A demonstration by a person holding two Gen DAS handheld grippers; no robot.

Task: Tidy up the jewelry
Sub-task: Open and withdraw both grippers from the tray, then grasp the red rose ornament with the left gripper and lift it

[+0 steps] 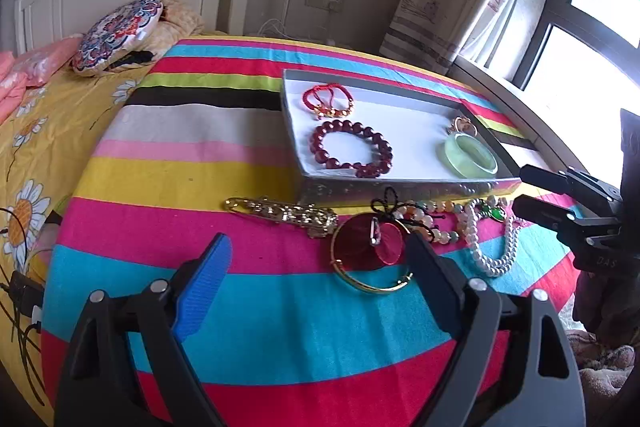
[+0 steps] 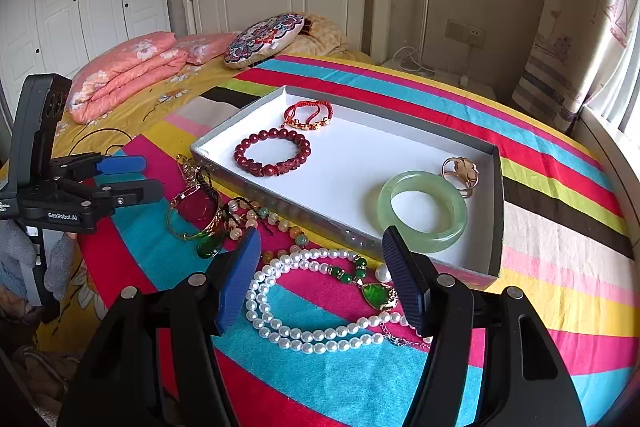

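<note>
A white-lined tray [image 2: 494,211] holds a jade bangle [image 2: 422,211] and red bead bracelet [image 2: 272,151]; a pearl necklace [image 2: 316,339] lies outside.

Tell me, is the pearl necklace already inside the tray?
No, the pearl necklace lies on the striped cloth outside the tray, near its front wall.

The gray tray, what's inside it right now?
Inside the gray tray: red cord bracelet, dark red bead bracelet, jade bangle, gold ring. Nothing looks hidden.

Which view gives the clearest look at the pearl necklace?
The right wrist view: the pearl necklace lies whole between the open right gripper fingers, green pendant included. The left wrist view shows it small, near the right edge, partly tangled with other beads.
</note>
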